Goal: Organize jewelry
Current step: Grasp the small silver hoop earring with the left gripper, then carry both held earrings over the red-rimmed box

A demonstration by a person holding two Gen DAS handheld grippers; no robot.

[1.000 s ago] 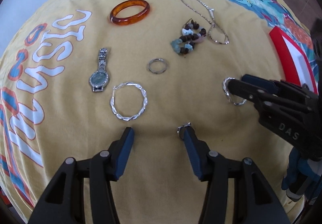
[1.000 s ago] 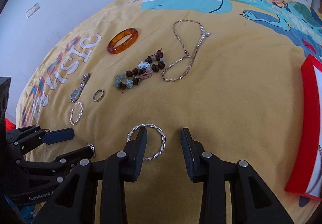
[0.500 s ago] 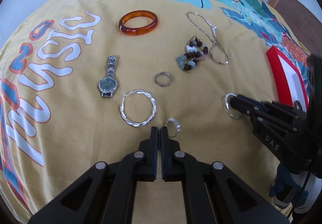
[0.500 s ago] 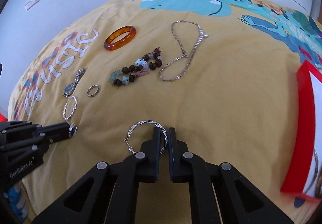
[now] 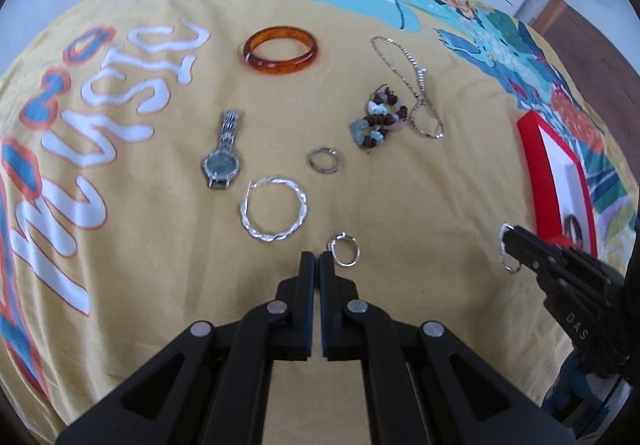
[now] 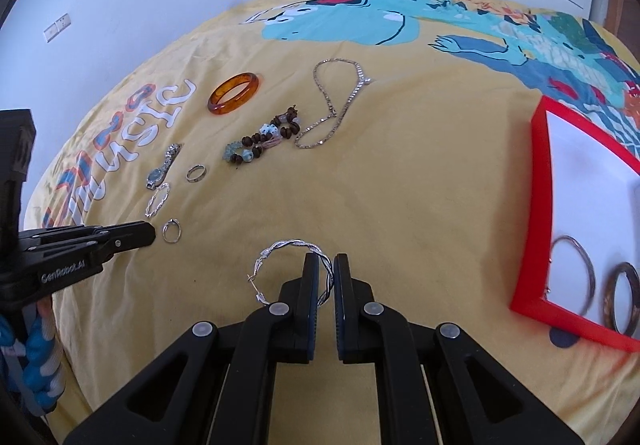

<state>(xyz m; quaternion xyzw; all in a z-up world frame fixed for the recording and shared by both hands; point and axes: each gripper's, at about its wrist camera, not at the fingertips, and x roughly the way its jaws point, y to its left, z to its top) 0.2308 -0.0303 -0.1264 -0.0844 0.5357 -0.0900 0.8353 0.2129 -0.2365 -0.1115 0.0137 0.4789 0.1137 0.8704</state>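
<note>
The right claw [image 6: 325, 265] pinches the rim of a twisted silver hoop [image 6: 294, 269] just left of the red tray [image 6: 540, 213], seemingly for transfer there. The left claw [image 5: 319, 263] is nearly closed beside a small ring [image 5: 345, 249]; whether it grips it, I cannot tell.

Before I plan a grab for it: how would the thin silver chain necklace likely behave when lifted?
The silver chain necklace lies in a loose, kinked loop on the yellow bedspread, so it is probably floppy and would dangle and swing from one pinch point. Its fine links look light, likely slippery between flat pads. Dragging it could snag the beaded bracelet close beside it.
</note>
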